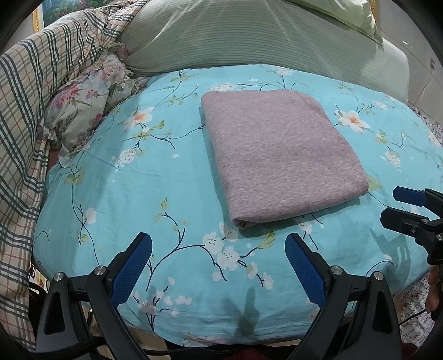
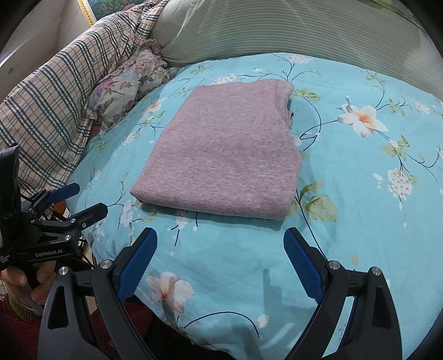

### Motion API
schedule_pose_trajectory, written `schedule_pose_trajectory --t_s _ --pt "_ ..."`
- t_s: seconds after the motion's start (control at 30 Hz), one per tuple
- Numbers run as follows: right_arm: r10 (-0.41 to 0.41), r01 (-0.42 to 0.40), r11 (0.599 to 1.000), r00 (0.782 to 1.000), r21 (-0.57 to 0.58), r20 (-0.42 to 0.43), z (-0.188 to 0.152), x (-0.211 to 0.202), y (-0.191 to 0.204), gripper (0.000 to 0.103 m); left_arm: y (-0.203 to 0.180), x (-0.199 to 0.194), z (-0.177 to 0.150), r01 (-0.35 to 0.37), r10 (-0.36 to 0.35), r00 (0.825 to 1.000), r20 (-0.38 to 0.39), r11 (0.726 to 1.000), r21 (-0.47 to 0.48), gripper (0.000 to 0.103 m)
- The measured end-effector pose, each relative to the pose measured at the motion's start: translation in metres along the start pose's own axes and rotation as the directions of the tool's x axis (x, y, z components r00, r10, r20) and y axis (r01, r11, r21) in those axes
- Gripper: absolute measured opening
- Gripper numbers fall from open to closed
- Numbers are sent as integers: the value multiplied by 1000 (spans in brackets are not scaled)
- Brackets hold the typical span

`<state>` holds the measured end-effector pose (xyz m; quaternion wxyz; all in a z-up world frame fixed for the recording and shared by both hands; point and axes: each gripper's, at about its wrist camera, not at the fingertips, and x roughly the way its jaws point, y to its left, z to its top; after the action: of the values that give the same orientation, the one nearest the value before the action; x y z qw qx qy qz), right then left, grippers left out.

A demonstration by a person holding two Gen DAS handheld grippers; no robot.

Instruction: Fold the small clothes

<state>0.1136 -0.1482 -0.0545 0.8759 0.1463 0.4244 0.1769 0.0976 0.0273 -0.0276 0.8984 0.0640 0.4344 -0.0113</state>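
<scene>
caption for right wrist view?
Folded mauve knit garment on floral turquoise bedsheet, both grippers open: right, left.

Bed with turquoise floral sheet (image 1: 116, 193); green-striped pillow (image 1: 221, 36) at its head; plaid quilt (image 1: 30, 91) bunched along the left, floral pillowcase (image 1: 83, 110) beside it; gilt-framed picture (image 2: 91, 8) on pale wall; floral-patterned floor covering (image 1: 415, 310) at right

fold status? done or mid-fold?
Done, by the look of it: the mauve garment lies as a compact layered rectangle on the floral bedsheet. In hand: nothing; the left gripper and right gripper are both open, short of its near edge, not touching it. Left: no other loose clothes are in view, so perhaps only a final tidy.
</scene>
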Motion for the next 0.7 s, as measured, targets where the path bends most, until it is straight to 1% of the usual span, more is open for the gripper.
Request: schedule_pose_trajectory --t_s 0.3,0.53,0.7 --pt "1 -1 1000 1000 1 -1 0 1 -1 93 3 3 -1 -1 2 1000 -4 1000 6 97" --pt "2 -2 1000 1000 -2 1 0 1 -1 93 5 6 1 12 -12 1000 -8 1000 5 97" --pt "3 -3 1000 1000 -18 6 9 3 -3 93 5 7 5 25 -25 1000 -5 1000 12 97"
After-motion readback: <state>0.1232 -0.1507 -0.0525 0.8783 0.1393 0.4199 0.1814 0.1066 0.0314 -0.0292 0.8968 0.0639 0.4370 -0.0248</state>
